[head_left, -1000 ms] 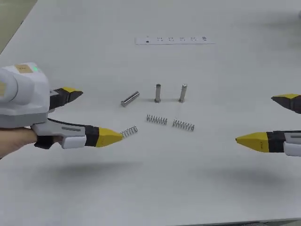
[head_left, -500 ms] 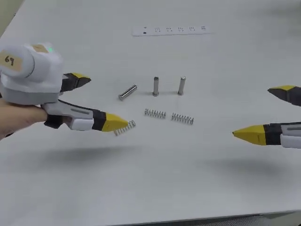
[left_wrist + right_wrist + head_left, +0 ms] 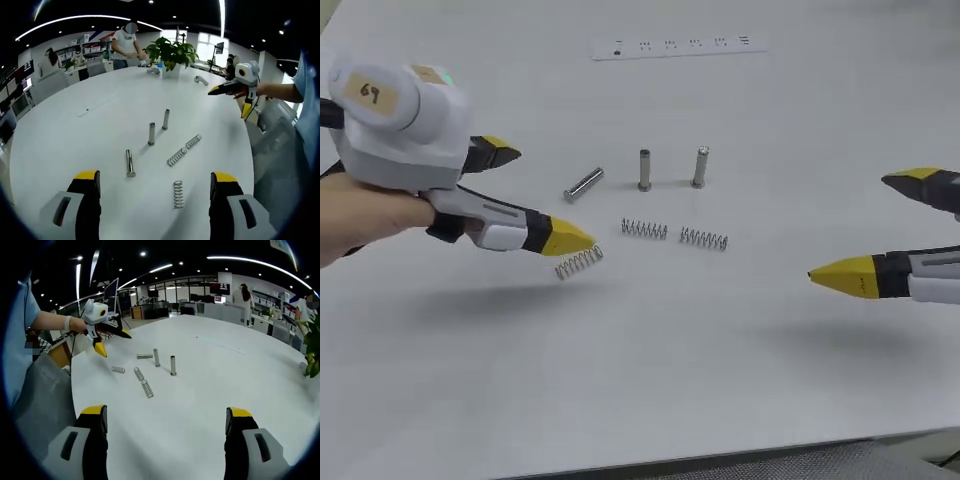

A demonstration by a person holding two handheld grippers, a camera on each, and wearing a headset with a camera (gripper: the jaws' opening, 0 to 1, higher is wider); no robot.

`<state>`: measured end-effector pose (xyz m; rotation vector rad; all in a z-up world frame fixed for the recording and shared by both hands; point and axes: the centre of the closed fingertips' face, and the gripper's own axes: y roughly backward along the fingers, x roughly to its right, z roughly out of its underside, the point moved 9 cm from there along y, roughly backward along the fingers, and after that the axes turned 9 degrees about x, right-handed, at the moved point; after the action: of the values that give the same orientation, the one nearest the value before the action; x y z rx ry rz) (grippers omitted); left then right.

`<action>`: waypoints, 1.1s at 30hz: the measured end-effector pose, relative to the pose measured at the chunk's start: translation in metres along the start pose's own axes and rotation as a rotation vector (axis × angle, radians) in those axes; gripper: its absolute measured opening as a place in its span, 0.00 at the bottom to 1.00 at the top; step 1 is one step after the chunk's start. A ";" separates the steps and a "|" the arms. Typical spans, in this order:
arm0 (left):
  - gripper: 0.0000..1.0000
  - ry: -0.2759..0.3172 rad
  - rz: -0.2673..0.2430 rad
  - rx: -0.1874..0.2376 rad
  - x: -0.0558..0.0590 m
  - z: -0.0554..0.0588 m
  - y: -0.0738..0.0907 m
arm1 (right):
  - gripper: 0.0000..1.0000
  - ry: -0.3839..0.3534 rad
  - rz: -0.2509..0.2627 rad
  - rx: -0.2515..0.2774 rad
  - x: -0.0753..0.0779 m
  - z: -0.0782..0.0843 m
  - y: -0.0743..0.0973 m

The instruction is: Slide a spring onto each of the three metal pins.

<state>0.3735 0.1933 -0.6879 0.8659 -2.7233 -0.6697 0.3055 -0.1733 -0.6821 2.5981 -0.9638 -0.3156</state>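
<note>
Your left gripper (image 3: 542, 197), jaws spread, has crept forward; the nearest spring (image 3: 579, 262) now lies beneath its lower tip. Your right gripper (image 3: 857, 228) stays spread.

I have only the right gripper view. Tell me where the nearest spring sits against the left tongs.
Observer: In the left gripper view the loose spring lies on the table ahead, inside the gap of the left tongs, nearer that view's right-hand jaw.
Operator: Say whether a tip touches it.
Observer: In the head view one yellow tip hangs right over that spring's end. I cannot tell whether it touches.
Operator: Report how the lying pin runs.
Observer: In the left gripper view the lying pin runs almost straight away from the tongs, inside the gap, nearer the left-hand jaw.
</note>
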 end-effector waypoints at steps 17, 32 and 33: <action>0.76 -0.011 0.001 -0.069 -0.016 -0.004 -0.026 | 0.98 -0.027 0.005 -0.013 0.002 0.010 -0.003; 0.57 0.002 -0.003 -0.111 -0.032 -0.008 -0.053 | 0.97 -0.050 0.017 -0.021 0.004 0.017 -0.003; 0.57 0.001 -0.002 -0.111 -0.032 -0.009 -0.055 | 0.97 -0.050 0.018 -0.022 0.004 0.017 -0.003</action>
<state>0.4294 0.1696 -0.7083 0.8426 -2.6559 -0.8113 0.3045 -0.1783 -0.6994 2.5719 -0.9944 -0.3863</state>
